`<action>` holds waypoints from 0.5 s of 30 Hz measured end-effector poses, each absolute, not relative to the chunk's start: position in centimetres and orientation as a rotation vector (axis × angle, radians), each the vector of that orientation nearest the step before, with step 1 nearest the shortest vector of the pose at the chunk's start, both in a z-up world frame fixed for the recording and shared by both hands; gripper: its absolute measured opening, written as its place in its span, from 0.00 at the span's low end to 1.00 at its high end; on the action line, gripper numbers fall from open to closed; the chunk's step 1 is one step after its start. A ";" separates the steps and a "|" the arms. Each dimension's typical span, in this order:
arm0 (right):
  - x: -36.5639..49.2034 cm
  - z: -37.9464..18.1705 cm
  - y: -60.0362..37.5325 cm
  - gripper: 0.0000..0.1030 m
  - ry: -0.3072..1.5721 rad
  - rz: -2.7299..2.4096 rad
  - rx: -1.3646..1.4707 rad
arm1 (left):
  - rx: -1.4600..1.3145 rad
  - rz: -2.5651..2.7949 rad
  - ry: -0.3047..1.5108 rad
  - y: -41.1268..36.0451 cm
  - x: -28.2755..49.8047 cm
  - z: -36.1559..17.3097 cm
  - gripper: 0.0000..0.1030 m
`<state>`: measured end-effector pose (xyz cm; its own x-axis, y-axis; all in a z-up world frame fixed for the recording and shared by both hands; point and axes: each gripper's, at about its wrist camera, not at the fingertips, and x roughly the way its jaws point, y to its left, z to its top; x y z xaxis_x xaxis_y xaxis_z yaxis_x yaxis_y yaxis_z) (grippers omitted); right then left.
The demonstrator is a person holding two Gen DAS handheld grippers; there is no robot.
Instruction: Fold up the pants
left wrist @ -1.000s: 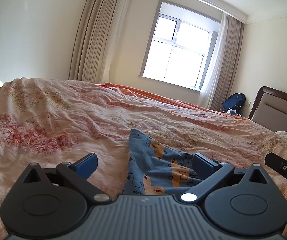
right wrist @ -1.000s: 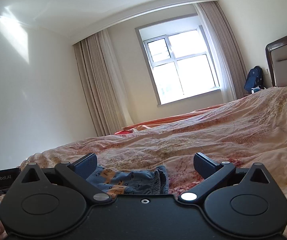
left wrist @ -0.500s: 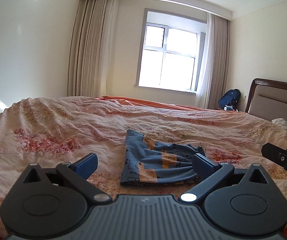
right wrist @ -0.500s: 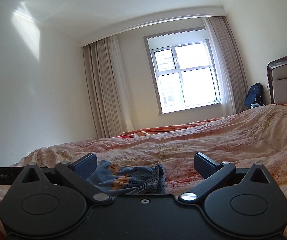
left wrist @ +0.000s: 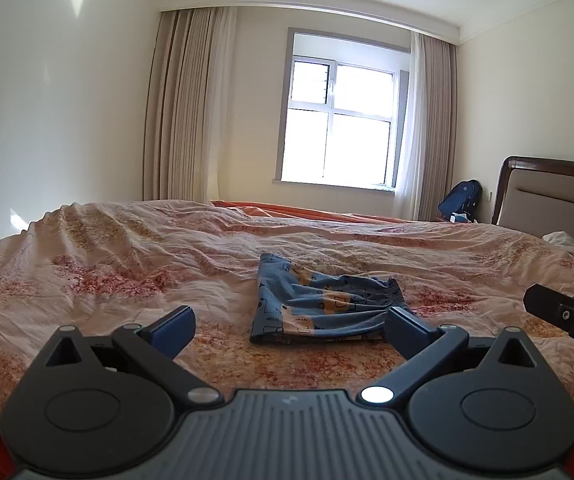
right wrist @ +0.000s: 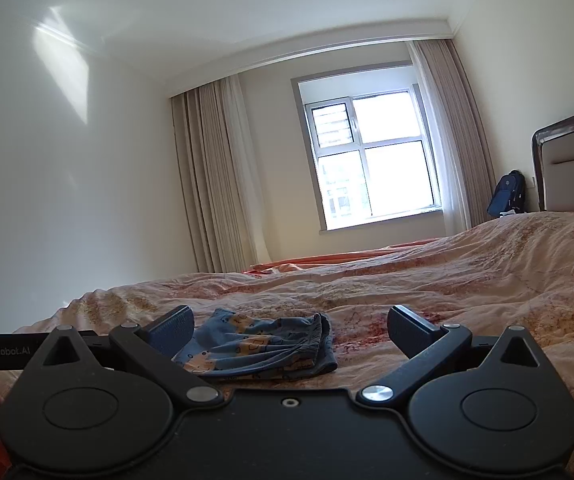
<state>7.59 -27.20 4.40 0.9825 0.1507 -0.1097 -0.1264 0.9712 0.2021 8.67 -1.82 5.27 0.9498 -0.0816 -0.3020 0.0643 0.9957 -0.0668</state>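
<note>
The blue pants (left wrist: 323, 306) lie folded in a small bundle on the flowered bedspread (left wrist: 127, 264). The left gripper (left wrist: 289, 326) hangs just short of them, jaws spread wide and empty. The right gripper (right wrist: 290, 328) is wide open too, holding nothing.

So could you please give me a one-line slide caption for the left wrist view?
Open left tongs hover before folded blue pants on a floral quilt.
</note>
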 end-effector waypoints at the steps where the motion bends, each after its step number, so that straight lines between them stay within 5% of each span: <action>1: 7.3 4.3 -27.1 1.00 0.124 0.140 0.194 | -0.055 -0.071 0.307 -1.8 8.4 5.2 1.00; 15: 5.8 2.0 -25.6 1.00 0.139 0.139 0.148 | -0.014 -0.001 0.321 -1.0 6.5 2.9 1.00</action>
